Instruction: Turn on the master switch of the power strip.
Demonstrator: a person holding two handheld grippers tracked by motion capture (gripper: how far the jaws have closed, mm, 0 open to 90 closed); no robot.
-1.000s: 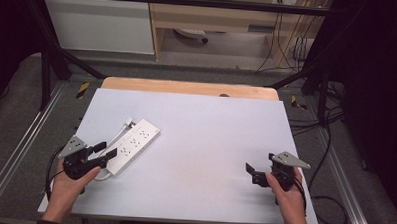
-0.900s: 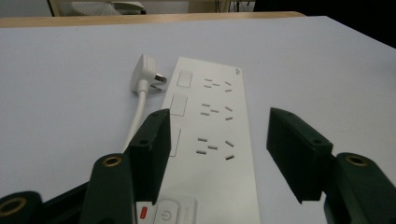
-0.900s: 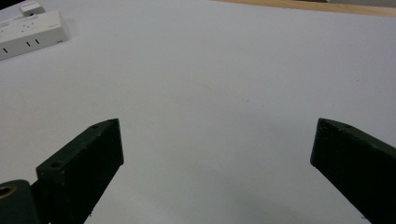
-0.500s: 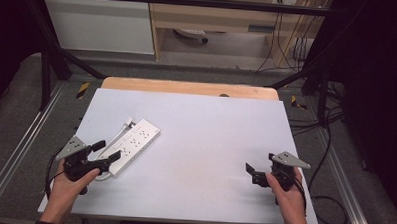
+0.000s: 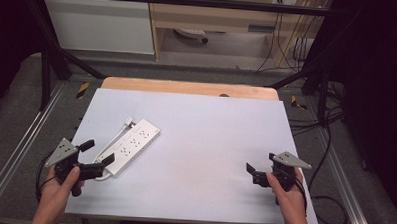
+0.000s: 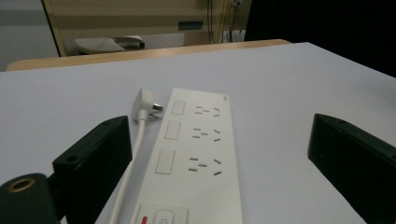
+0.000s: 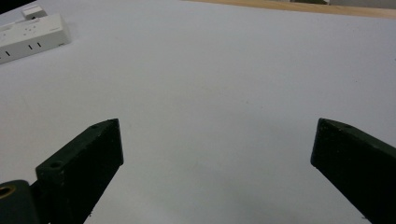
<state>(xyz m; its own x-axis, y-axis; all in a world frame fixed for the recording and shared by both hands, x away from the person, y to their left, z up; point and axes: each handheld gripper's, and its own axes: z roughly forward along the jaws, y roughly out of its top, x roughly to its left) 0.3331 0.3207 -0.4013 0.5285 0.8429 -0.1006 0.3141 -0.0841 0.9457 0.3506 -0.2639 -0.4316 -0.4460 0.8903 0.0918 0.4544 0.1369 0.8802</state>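
A white power strip (image 5: 131, 145) lies flat on the table's left part, its cord (image 6: 135, 154) running along one side to a white plug (image 6: 144, 105) resting by its far end. My left gripper (image 5: 97, 152) is at the strip's near end. Its jaws have just been opening and now stand wide, with the strip (image 6: 196, 158) lying between them untouched. The left gripper (image 6: 217, 140) looks along the strip's sockets. Far across the table, near the front right edge, my right gripper (image 5: 260, 164) is open over bare surface with nothing between its jaws (image 7: 217, 135).
The white tabletop (image 5: 210, 137) ends in a wooden strip (image 5: 187, 87) at the back. The strip's far end (image 7: 28, 35) shows at the right gripper view's top left. Metal frame rails and cables (image 5: 330, 146) run along both sides; cabinets stand beyond.
The left gripper's jaws have spread apart around the strip's near end. The strip has stayed where it was, and the right hand has not moved.
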